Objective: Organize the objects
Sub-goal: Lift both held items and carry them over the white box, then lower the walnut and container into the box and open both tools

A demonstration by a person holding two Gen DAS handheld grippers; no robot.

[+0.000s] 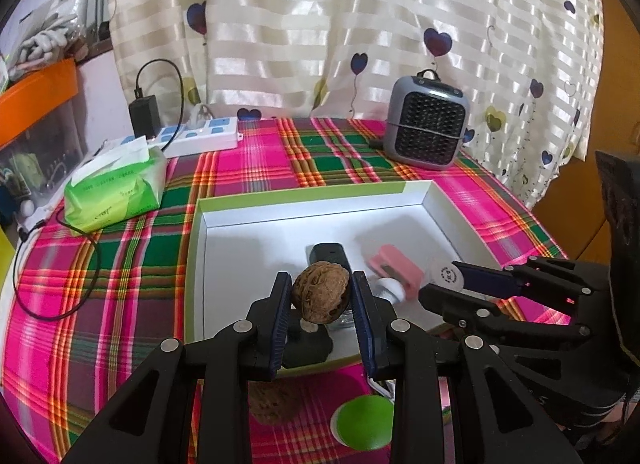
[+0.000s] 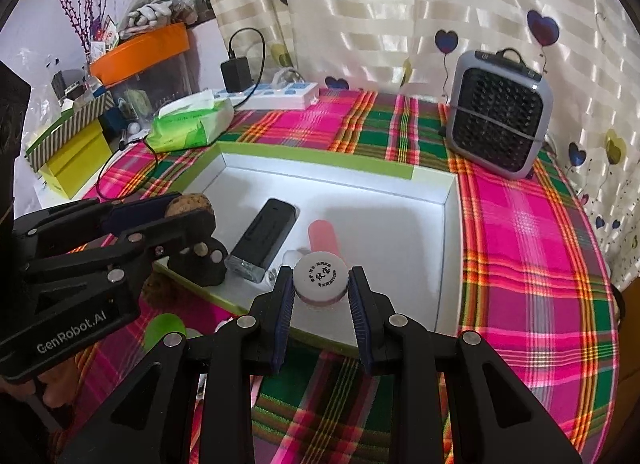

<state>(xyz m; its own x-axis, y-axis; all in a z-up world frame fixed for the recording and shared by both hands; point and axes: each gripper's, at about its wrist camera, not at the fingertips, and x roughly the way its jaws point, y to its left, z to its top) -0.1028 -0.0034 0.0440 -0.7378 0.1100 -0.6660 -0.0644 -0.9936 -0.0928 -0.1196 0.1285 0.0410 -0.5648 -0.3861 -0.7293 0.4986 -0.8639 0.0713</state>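
box (image 2: 450, 240) right half open, black device (image 2: 260, 240) left

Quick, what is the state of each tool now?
Left tool: closed on the walnut.
Right tool: closed on the small white jar.

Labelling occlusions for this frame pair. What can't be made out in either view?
- Second walnut, left wrist view: half hidden behind the left gripper fingers, blurred.
- Green round object, left wrist view: blurred, partly covered by a finger; identity unclear.
- Pink item in the white box, right wrist view: near end hidden by the small round jar held in the right gripper.
- Jar lid print: too small to read.
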